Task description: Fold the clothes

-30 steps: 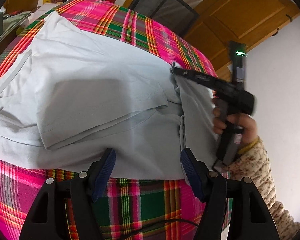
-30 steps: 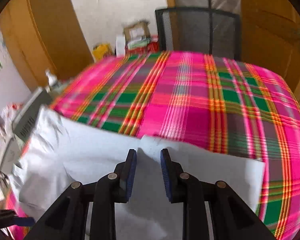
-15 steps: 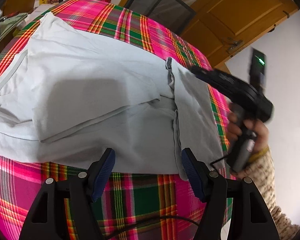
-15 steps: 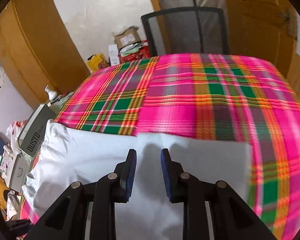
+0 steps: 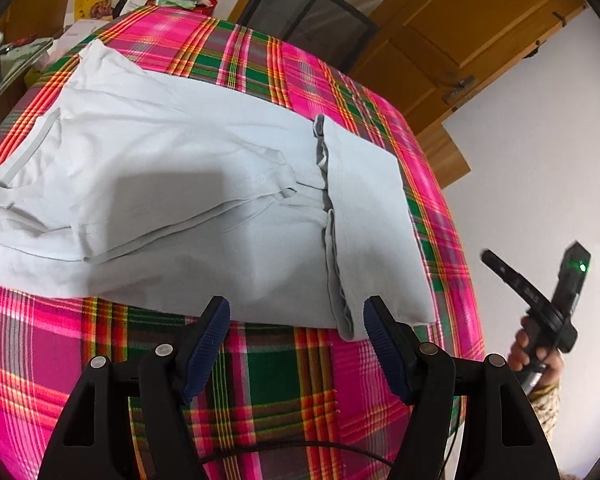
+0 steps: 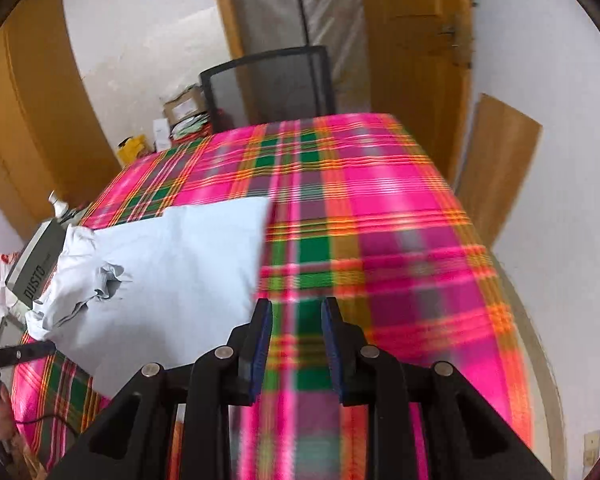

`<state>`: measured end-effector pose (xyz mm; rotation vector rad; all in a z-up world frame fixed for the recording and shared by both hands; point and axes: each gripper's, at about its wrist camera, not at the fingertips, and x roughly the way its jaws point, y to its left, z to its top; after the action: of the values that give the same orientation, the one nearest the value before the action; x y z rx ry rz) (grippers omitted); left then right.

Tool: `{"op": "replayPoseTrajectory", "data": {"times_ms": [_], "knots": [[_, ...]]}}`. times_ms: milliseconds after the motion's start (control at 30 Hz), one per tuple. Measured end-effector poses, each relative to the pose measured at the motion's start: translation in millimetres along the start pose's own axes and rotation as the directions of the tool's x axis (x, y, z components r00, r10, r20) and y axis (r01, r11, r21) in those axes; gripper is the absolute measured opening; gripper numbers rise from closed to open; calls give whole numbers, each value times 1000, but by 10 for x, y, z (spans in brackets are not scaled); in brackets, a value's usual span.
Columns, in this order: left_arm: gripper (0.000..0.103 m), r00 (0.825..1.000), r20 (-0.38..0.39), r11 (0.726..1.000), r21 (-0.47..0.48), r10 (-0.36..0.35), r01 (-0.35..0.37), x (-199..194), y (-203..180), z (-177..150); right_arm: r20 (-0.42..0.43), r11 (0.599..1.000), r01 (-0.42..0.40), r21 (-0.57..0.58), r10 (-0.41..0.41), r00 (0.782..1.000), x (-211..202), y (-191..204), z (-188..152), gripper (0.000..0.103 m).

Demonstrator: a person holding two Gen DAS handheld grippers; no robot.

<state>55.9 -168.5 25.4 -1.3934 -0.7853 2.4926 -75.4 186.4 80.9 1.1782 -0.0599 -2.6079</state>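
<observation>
The shirt (image 5: 188, 200) lies near the table's (image 5: 284, 380) front edge, just beyond the spread, empty left tool (image 5: 296, 336); the right tool (image 6: 296, 332), narrowly parted, hovers beside it.

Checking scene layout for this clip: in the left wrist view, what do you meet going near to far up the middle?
Left gripper → bare plaid tablecloth → pale grey shirt → black mesh chair.

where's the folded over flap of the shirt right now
In the left wrist view, the folded flap lies on the pale shirt's right end, near the plaid tablecloth's right edge, just beyond the open left tongs.
</observation>
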Motion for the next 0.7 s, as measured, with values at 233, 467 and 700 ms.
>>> {"op": "replayPoseTrajectory", "data": {"times_ms": [233,467,700], "knots": [[72,999,14,999,-20,38,-37,-121,60,-77,-44,998,-27,-50,25,999,140,300,-360,34],[72,991,78,991,-91,106,-99,-508,400,-53,-53,951,-175,-254,167,985,308,1359,-458,34],[72,974,157,961,-247,166,-124,-1204,1024,-14,-85,839,-310,-448,305,949,460,2445,-530,34]]}}
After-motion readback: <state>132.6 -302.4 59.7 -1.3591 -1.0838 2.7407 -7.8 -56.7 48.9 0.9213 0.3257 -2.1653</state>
